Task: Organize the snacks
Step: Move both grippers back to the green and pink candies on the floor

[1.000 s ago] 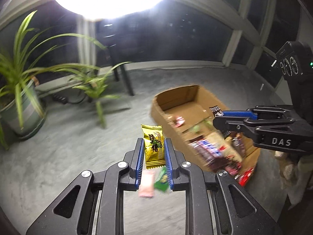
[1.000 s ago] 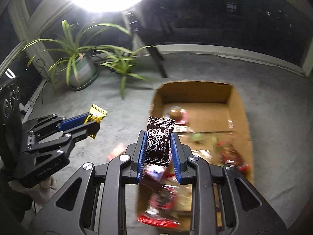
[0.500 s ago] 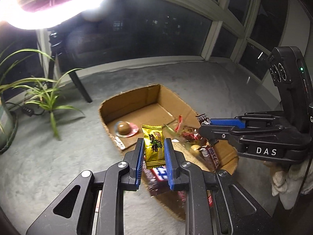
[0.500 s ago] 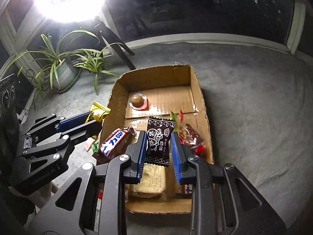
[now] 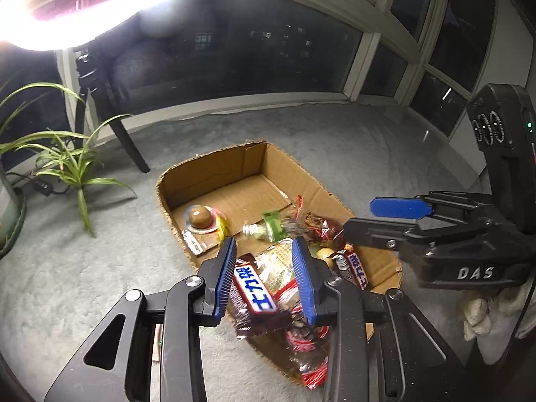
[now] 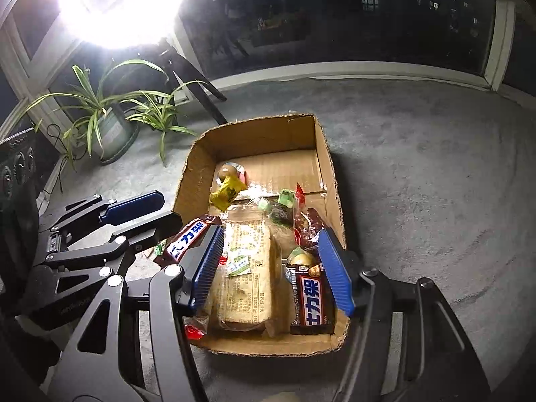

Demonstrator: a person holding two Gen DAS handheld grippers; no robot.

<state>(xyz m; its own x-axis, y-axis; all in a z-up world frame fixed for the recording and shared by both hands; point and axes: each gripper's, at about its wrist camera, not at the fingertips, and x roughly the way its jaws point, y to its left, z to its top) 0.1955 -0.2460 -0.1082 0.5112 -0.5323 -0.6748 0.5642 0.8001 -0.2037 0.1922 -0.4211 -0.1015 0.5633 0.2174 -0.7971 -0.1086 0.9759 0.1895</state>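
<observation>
While a bright lamp [image 6: 117,3] glares at upper left above a potted spider plant [image 6: 100,124], the cardboard box [image 6: 254,140] fills mid-frame. Both the right gripper [image 6: 271,261] and left gripper [image 5: 264,278] have just been opening, empty, over wrapped snacks; the yellow packet [image 6: 227,192], perhaps mid-fall, sits upper centre.

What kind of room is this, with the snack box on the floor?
Probably a sunroom or enclosed balcony at home, at night: big dark windows wrap around, grey carpet covers the floor, and a potted plant stands beside a bright lamp.
</observation>
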